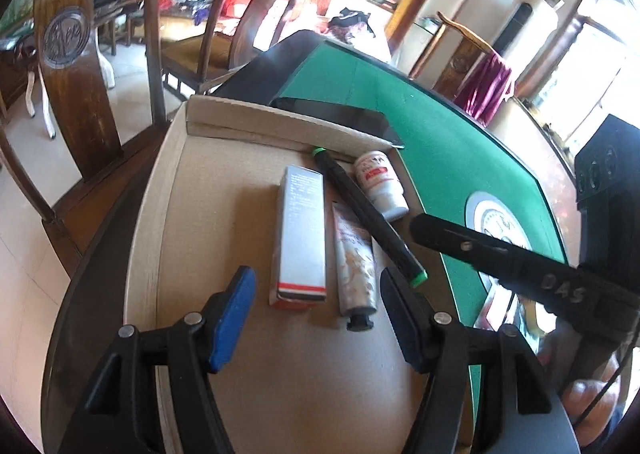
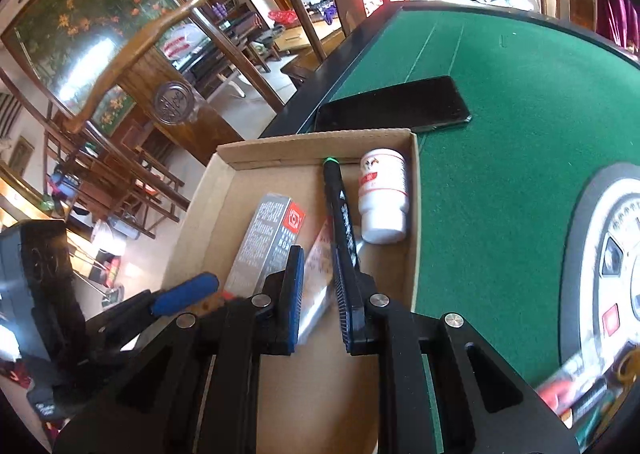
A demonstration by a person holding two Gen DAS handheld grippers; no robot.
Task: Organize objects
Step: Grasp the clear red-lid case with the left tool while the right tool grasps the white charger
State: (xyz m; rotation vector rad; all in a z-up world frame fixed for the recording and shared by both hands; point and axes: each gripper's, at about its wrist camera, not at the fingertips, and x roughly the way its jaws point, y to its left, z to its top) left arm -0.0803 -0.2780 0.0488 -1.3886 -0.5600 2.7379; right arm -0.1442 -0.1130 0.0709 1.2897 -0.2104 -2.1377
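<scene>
The left gripper (image 1: 316, 314) stands open and empty at the lower middle of the frame; the right gripper (image 2: 318, 296) is pinched together, holding nothing. Above them, the shallow cardboard tray (image 1: 176, 213) holds a silver carton (image 1: 300, 238), floral tube (image 1: 354, 266), green-capped black marker (image 1: 364, 213) and white bottle (image 1: 382, 183). Probably nearly done: only the black phone (image 2: 394, 105) remains on the green felt table (image 2: 520, 113).

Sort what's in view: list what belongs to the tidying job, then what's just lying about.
Job:
cardboard box
silver carton
hand cream tube
black marker
white bottle
phone, outside the box on the felt

Lying about:
wooden chairs
green table
red cloth
</scene>
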